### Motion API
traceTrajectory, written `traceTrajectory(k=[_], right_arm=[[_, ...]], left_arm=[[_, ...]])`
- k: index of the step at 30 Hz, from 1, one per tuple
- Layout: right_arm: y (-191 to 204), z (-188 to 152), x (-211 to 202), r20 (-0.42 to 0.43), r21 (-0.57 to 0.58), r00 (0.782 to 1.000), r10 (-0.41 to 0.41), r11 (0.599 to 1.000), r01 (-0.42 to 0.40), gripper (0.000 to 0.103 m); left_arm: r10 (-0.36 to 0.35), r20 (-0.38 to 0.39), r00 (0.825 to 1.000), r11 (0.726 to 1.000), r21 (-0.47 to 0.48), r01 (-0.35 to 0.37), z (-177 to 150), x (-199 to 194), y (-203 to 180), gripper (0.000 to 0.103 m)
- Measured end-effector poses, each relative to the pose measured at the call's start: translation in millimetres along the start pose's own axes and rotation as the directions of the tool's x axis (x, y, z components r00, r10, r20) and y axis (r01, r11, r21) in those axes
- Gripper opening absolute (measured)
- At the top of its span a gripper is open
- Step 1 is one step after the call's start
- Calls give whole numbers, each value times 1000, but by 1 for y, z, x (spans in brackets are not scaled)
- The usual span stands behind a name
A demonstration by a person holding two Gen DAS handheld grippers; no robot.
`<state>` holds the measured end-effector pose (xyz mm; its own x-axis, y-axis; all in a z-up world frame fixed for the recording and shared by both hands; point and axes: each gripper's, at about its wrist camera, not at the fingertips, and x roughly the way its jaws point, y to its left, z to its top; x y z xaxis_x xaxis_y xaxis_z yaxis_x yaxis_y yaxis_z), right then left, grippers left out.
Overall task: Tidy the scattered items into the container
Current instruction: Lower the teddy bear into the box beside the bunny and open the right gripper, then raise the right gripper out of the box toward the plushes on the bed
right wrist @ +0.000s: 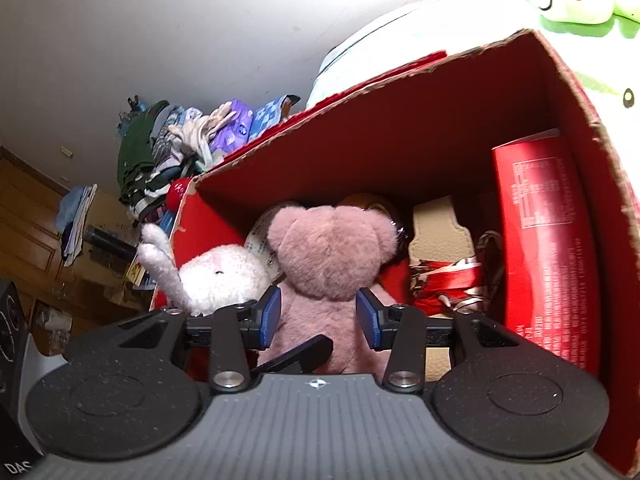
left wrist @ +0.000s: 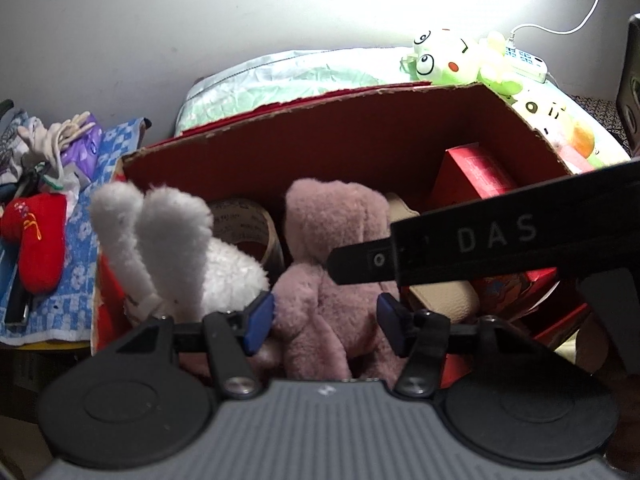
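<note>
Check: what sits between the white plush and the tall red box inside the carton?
The pink plush bear, then a beige item and red ribbon; clearest in the right wrist view.

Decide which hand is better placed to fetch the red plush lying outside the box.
Left, probably. The red plush lies on the blue cloth left of the box, on the side of the left tongs, which look open; the right tongs clamp the pink plush.

White wall [left wrist: 200, 12] brightly lit at right, wood cabinet [right wrist: 28, 216] left bg
</note>
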<state>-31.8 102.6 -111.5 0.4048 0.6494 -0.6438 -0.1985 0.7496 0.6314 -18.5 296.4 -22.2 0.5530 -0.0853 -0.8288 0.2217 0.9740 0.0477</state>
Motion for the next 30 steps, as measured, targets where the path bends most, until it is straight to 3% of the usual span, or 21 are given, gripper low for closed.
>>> traceTrajectory(k=[3,7,12,18,21,30], right_arm=[[-3,1,-1,7,13,1000,-22,1000,22,45],[0,0,4,-6,-6,993,-114,993,114,44],[6,0,12,-41,-26,988,-150,988,149,44],[13,-4,23,-79,-24,992,-99,995,97,44],[16,-8,23,-65,-44,991,-113,993,111,45],[7,-8,12,-42,35,998,-55,998,57,44]], left_arm=[[4,-23,1000,1000,-14,-4,0,5,1,60],[-1,-31,1000,999,-39,0,-1,7,3,61],[1,-35,999,999,-51,-3,-2,6,4,61],[-6,-36,999,998,-67,3,-4,6,7,63],[-10,-35,999,997,-71,8,-5,6,8,63],[-22,-42,999,996,-86,18,-6,8,12,65]])
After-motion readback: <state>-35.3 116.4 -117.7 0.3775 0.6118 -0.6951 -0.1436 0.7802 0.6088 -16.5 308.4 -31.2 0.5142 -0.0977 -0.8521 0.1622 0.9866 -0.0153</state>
